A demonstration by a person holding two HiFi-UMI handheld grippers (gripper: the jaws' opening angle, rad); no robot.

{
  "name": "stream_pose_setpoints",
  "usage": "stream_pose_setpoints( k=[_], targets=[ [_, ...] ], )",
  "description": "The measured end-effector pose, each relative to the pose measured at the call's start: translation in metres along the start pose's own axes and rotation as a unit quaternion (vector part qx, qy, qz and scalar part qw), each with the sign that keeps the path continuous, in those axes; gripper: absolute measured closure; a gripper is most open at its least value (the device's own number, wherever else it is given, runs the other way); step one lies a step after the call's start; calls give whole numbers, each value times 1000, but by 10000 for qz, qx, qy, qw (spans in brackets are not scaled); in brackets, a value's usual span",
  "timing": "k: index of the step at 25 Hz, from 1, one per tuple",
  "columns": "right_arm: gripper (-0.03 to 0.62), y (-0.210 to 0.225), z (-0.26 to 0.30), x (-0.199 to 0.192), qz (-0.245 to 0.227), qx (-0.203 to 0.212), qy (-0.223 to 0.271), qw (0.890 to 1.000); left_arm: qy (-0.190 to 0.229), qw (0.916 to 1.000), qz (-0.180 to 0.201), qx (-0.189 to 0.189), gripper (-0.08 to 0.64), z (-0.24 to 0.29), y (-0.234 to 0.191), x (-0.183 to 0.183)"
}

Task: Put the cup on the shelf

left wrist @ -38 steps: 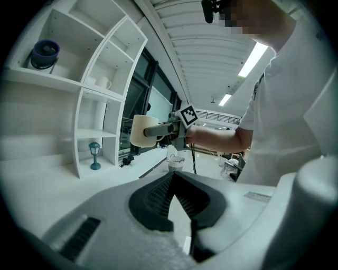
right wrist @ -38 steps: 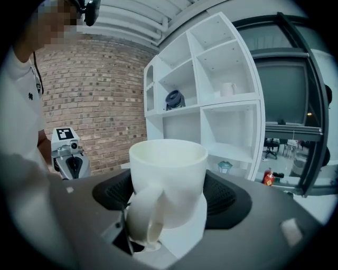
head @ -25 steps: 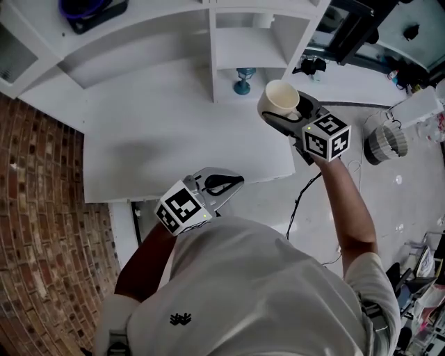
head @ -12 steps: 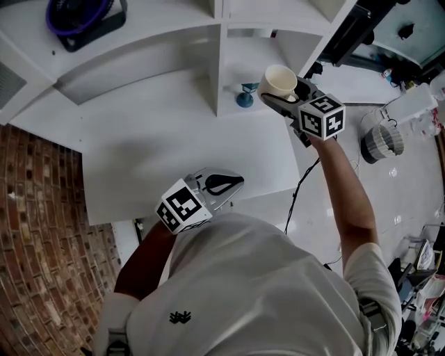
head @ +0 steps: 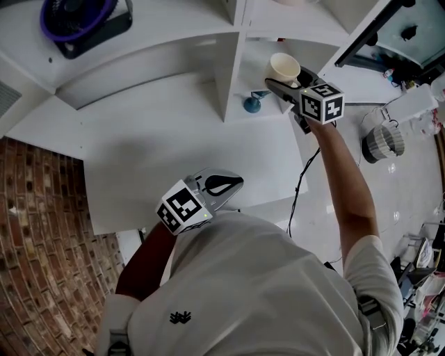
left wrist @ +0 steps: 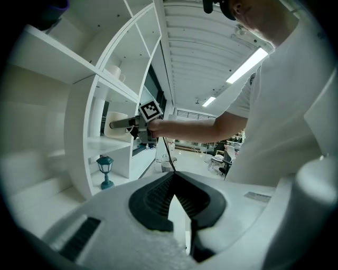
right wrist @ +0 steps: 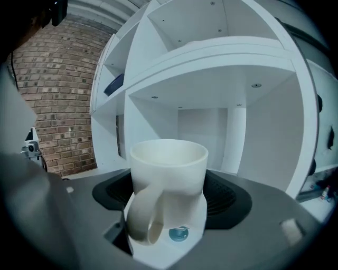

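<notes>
A white cup (head: 285, 68) with a handle is held upright in my right gripper (head: 281, 81), which is shut on its base. It hangs at the mouth of a compartment of the white shelf (head: 259, 50), above the lower compartment. In the right gripper view the cup (right wrist: 168, 179) fills the middle, handle toward the camera, with the shelf compartment (right wrist: 211, 121) right behind it. The left gripper view shows the cup (left wrist: 115, 127) from the side, level with that compartment. My left gripper (head: 233, 182) sits low by my body, shut and empty.
A small blue lantern figurine (head: 252, 104) stands in the compartment under the cup. A purple fan (head: 76, 17) sits on top of the shelf unit at the left. The white desk (head: 174, 139) lies below. A cable (head: 299, 188) and a ribbed white object (head: 384, 141) are on the floor at the right.
My right gripper has carried the cup up and away from me, from in front of the shelf unit to the mouth of a compartment. The left gripper has stayed put.
</notes>
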State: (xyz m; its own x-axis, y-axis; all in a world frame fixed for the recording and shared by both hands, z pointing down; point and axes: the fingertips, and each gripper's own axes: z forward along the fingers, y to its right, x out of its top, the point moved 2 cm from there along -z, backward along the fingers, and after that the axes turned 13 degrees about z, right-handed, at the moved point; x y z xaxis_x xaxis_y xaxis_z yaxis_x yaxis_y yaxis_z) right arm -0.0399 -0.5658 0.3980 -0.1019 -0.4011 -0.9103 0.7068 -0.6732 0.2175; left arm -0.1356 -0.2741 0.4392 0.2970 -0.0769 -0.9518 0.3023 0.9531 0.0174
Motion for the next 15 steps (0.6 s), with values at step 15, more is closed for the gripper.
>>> stream_pose_setpoints(
  k=[15],
  targets=[
    [170, 37, 73, 10, 43, -369, 32, 9993, -46, 9995, -290, 140, 555, -22, -37, -20]
  ],
)
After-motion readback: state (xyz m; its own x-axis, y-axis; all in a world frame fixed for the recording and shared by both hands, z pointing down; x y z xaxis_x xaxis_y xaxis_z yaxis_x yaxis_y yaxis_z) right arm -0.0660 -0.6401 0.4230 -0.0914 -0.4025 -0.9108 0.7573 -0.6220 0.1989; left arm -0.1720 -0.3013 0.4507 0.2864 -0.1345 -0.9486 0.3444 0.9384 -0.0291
